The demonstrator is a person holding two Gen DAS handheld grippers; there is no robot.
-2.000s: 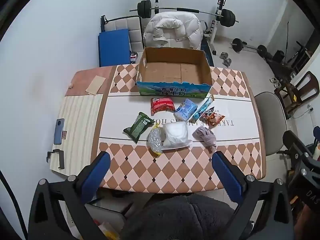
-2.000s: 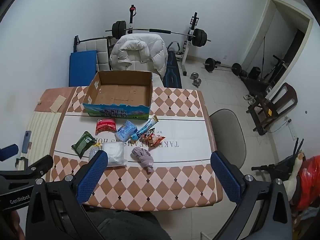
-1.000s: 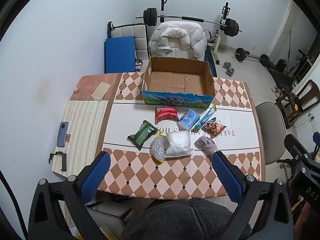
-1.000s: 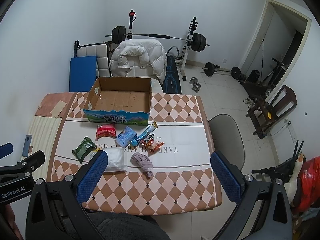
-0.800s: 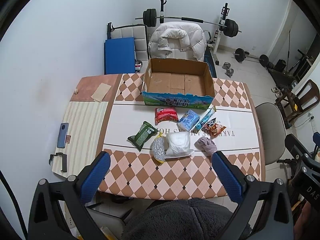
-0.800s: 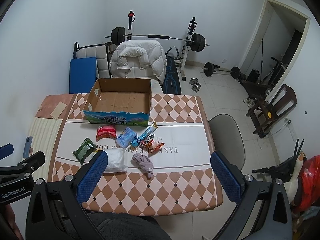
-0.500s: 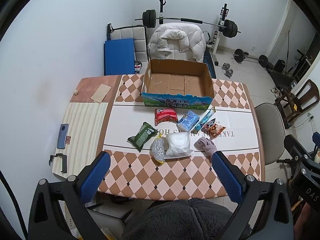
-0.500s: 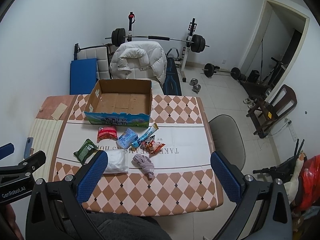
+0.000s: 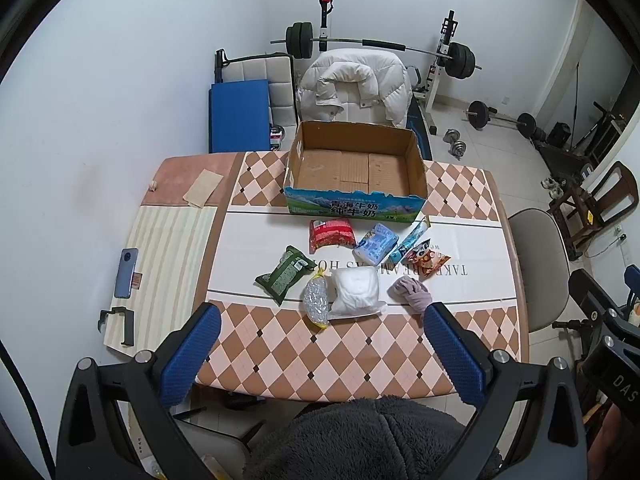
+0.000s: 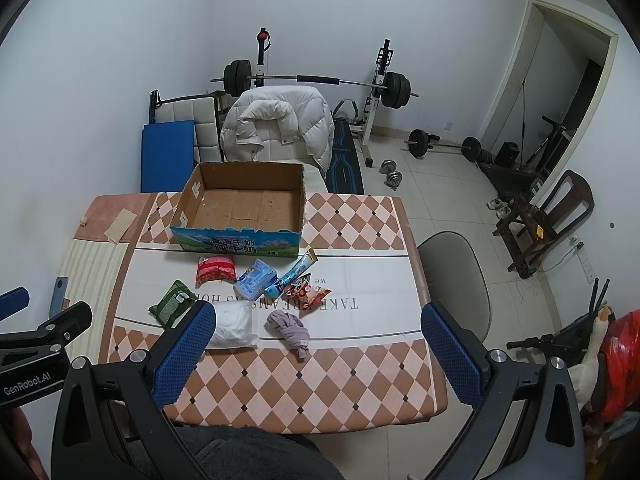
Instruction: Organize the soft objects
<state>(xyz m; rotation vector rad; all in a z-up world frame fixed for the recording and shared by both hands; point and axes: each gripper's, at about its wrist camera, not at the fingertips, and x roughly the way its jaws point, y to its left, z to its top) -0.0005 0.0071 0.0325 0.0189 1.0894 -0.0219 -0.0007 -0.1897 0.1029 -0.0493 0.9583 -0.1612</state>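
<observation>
White jacket [image 9: 356,88] drapes chair; phone [image 9: 126,267] lies flat.

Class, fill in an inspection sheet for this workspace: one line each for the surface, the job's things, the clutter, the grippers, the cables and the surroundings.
Surface: table with a diamond-check cloth and a white middle band.
Job's things: open cardboard box, nothing inside; in front of it a red pack, blue pack, green pack, white bag, mesh bag, purple cloth, long wrapper and orange snack bag.
Clutter: phone on the table's left part.
Grippers: left gripper and right gripper both open, above the near edge, holding nothing.
Cables: nothing seen.
Surroundings: white jacket on a chair, barbell rack, grey chair.
</observation>
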